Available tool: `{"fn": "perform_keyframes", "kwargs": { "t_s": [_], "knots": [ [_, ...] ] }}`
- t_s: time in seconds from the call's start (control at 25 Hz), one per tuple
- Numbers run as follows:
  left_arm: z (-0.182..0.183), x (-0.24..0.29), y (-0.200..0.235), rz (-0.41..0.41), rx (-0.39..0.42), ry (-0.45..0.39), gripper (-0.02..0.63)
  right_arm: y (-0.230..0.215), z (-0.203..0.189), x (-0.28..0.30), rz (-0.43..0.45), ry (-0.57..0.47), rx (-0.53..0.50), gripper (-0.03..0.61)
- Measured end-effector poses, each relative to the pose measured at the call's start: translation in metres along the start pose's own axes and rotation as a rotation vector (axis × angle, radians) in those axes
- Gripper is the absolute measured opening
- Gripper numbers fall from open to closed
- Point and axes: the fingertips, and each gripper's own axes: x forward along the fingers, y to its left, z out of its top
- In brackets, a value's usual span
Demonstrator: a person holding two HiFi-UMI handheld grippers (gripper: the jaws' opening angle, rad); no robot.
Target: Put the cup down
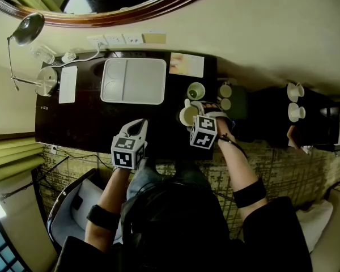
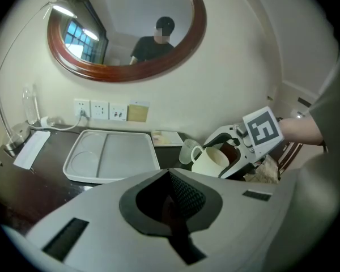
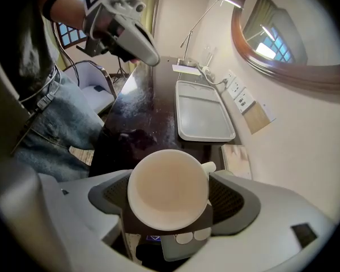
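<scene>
A cream cup (image 3: 168, 188) with a small handle sits between the jaws of my right gripper (image 3: 170, 198). Both pads press on its sides, and I look straight into its empty bowl. In the head view the cup (image 1: 187, 115) is over the dark desk (image 1: 79, 126), just ahead of the right gripper (image 1: 196, 113). The left gripper view shows it (image 2: 211, 161) upright in that grip; whether its base touches the desk I cannot tell. My left gripper (image 1: 139, 126) hovers over the desk's front edge, shut and empty, jaws together (image 2: 170, 177).
A white tray (image 1: 134, 81) lies at the back of the desk. Another cup (image 1: 195, 90) stands just behind the held one, with two small cups (image 1: 225, 89) to its right. A desk lamp (image 1: 28, 30), a white card (image 1: 67, 84) and a booklet (image 1: 187, 64) line the wall side.
</scene>
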Motion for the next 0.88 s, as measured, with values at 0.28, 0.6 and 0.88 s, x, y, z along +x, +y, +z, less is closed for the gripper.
{"fn": "perform_keyframes", "kwargs": {
  "t_s": [0.28, 0.6, 0.88],
  "knots": [
    [0.017, 0.006, -0.013, 0.016, 0.059, 0.005, 0.004, -0.006, 0.009, -0.046, -0.058, -0.066, 0.014, 0.437],
    [0.024, -0.001, -0.004, 0.047, 0.058, 0.015, 0.004, -0.031, 0.037, -0.050, -0.066, -0.104, -0.033, 0.436],
    [0.037, -0.011, 0.062, 0.113, 0.055, -0.011, 0.004, -0.067, 0.131, -0.026, -0.063, -0.162, -0.132, 0.436]
  ]
}}
